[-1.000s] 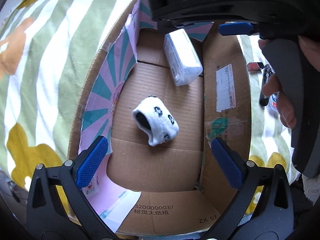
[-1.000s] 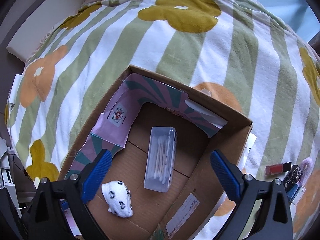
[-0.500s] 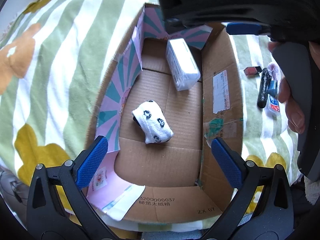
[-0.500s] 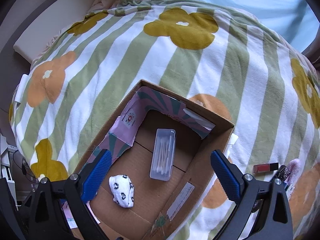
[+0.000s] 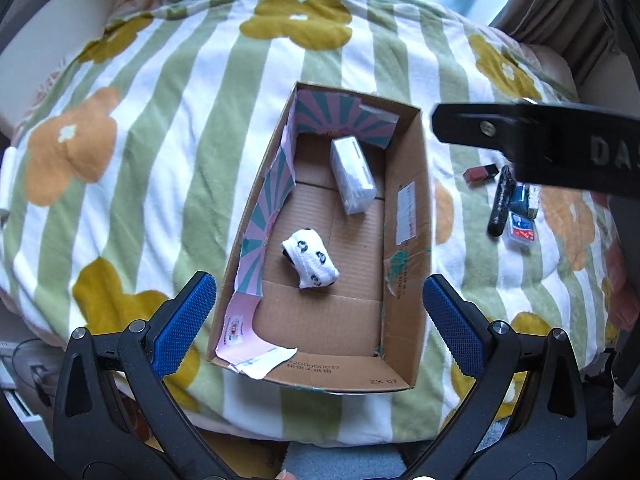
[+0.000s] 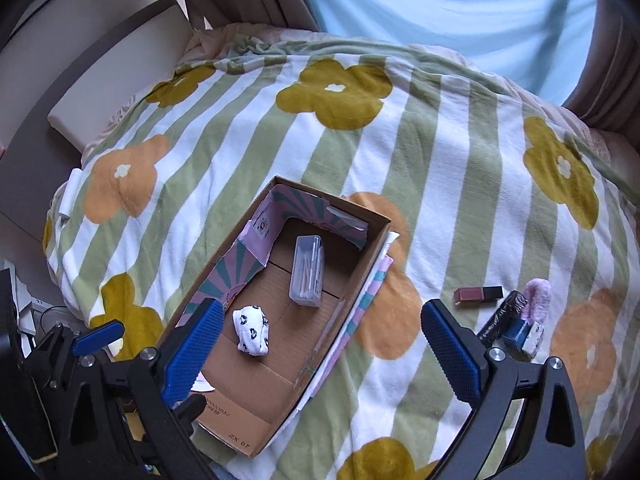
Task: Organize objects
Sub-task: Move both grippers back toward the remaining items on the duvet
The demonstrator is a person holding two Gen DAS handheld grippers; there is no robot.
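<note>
Bed blanket (image 6: 400, 152) | both grippers pulled back and up from box (image 5: 404, 184), left gripper (image 5: 316, 312) and right gripper (image 6: 320, 344) wide, empty | sock (image 5: 310, 258), swab case (image 5: 354, 176) inside | leftovers (image 6: 504, 312) on blanket right of box: next

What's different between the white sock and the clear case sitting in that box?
The sock is soft, rolled and white with black panda prints; the case is rigid, clear plastic holding cotton swabs. The sock is a short lump; the case is a long rectangle. The sock sits at the box's near end, the case at the far end. Both rest on the box floor, untouched.
</note>
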